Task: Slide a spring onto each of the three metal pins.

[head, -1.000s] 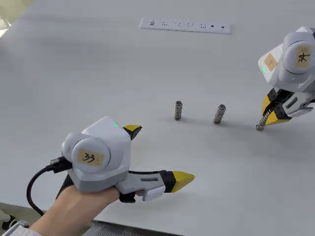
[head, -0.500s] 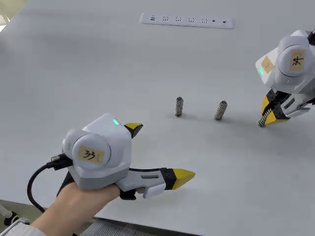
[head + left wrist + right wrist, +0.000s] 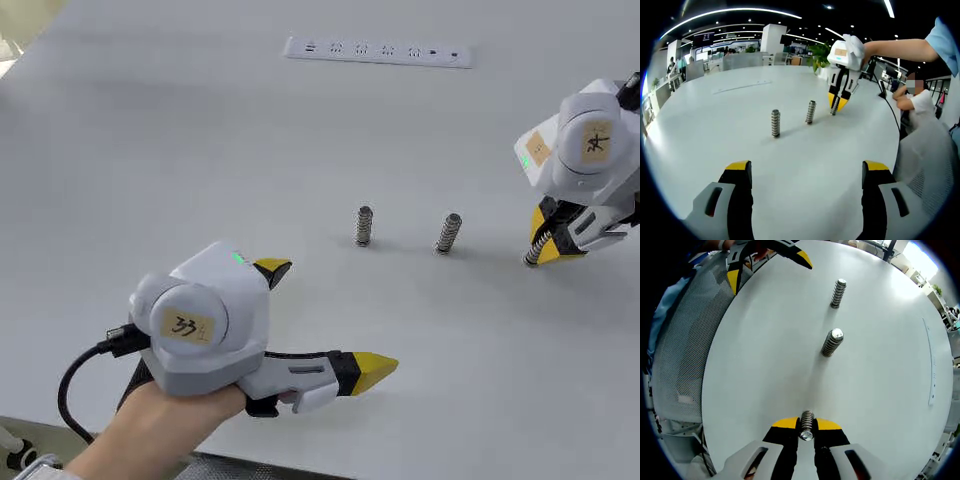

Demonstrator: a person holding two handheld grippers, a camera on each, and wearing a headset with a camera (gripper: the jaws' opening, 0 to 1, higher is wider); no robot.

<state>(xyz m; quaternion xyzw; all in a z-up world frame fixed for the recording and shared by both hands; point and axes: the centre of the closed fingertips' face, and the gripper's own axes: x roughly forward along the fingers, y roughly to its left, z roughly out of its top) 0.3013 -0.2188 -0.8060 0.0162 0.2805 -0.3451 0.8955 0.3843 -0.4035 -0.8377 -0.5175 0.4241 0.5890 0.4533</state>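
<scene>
A tan sticker (image 3: 187, 326) on the left gripper (image 3: 326, 316) reads "33" in handwriting. The right gripper (image 3: 547, 252) carries a second sticker (image 3: 597, 140), its handwritten mark too small to read.

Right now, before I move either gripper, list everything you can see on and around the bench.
table: one, light grey, under everything
power strip: one, white, far edge of the table
standing springs: two, silver, upright on pins, mid-table
gripped spring: one, silver, between the right gripper's jaws, lower end at the table
mesh chair: one, grey, beside the table
cable: one, black, trailing from the left gripper
hand: one, holding the left gripper
left gripper: white, yellow tips, open, near edge
right gripper: white, yellow tips, shut, right side
</scene>
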